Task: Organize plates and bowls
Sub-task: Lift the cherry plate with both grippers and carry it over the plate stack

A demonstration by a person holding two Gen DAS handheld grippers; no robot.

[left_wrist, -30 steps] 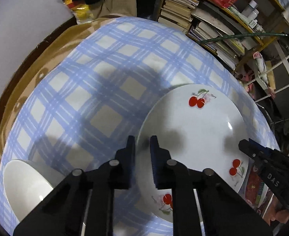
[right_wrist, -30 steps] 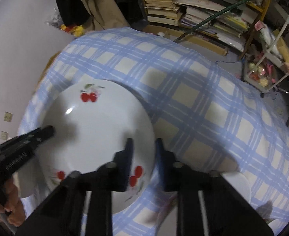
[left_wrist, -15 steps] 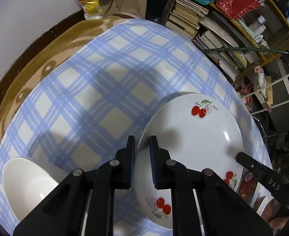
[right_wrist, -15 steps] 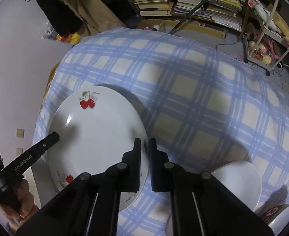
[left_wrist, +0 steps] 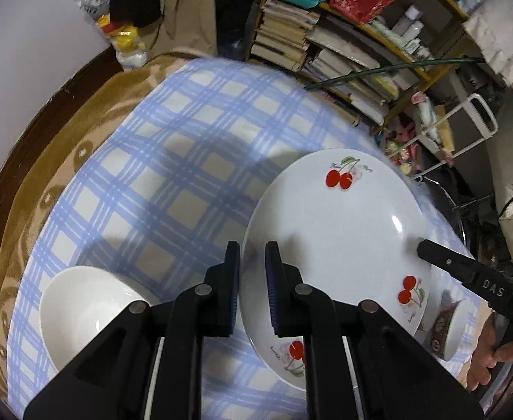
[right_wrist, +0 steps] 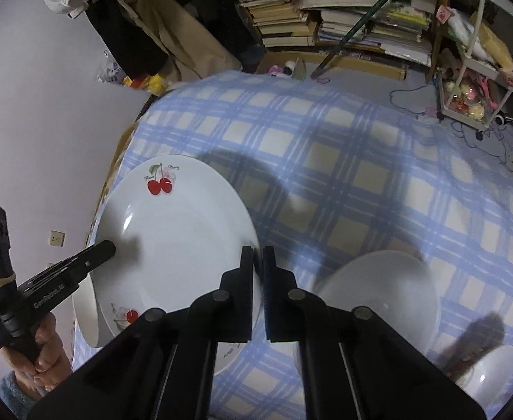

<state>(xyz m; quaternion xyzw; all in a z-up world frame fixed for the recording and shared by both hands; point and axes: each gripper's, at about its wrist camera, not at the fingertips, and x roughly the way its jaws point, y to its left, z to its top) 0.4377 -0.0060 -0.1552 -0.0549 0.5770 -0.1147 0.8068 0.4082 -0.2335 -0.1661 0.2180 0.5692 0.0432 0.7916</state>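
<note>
A white cherry plate (left_wrist: 336, 231) is held above the blue checked table by both grippers. My left gripper (left_wrist: 253, 266) is shut on the plate's left rim. My right gripper (right_wrist: 258, 266) is shut on its right rim; the plate also shows in the right wrist view (right_wrist: 176, 241). A plain white bowl (left_wrist: 81, 308) sits on the table to the left, seen lower left in the left wrist view. A larger white bowl (right_wrist: 378, 297) sits right of the plate in the right wrist view. A small patterned bowl (left_wrist: 448, 329) stands at the right.
The checked tablecloth (left_wrist: 172, 161) covers a low table, with a brown blanket (left_wrist: 46, 175) along its left edge. Stacked books on a shelf (left_wrist: 326, 45) and a white rack (right_wrist: 476, 80) stand beyond the far edge. Another small white bowl (right_wrist: 490, 371) shows at lower right.
Both grippers have risen with the plate between them, so the table looks farther away. The right gripper has closed tighter on the rim. More bowls have come into view.
</note>
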